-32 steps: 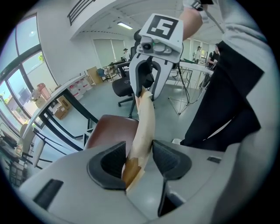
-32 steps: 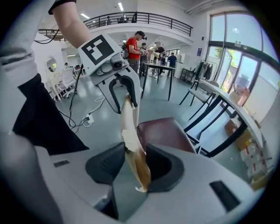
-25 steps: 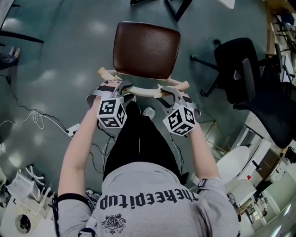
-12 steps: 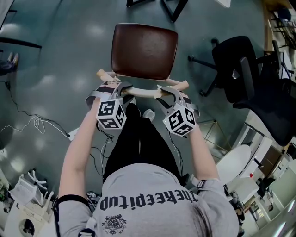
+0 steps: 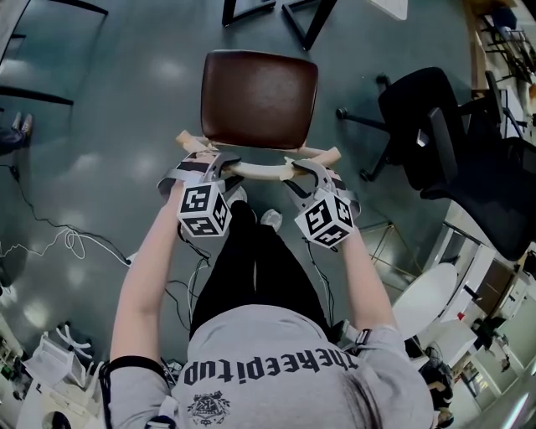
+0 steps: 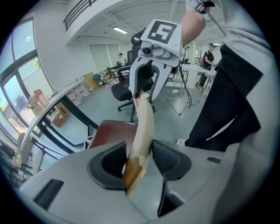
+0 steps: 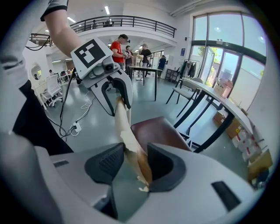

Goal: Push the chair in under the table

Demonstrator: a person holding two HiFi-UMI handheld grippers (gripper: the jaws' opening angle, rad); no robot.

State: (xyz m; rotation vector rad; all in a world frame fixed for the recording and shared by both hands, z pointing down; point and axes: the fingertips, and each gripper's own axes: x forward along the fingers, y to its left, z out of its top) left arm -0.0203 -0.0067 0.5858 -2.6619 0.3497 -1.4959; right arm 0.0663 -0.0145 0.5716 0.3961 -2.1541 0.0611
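A chair with a brown seat [image 5: 260, 99] stands in front of me, its pale back rail [image 5: 260, 170] nearest. My left gripper [image 5: 219, 162] is shut on the rail's left part and my right gripper [image 5: 301, 167] grips its right part. The left gripper view shows the rail [image 6: 143, 127] pinched between both pads. Over in the right gripper view the rail [image 7: 127, 135] lies between the pads, touching them, while those jaws are opening slightly. Black table legs [image 5: 285, 17] stand just beyond the seat.
A black office chair [image 5: 452, 142] stands to the right. White cables [image 5: 67, 243] and a power strip lie on the grey floor at the left. The right gripper view shows a long table [image 7: 218, 103] with slanted black legs past the seat.
The chair and both grippers have slid forward over the floor toward the table legs. More of the legs shows at the top, and the person's feet have stepped forward.
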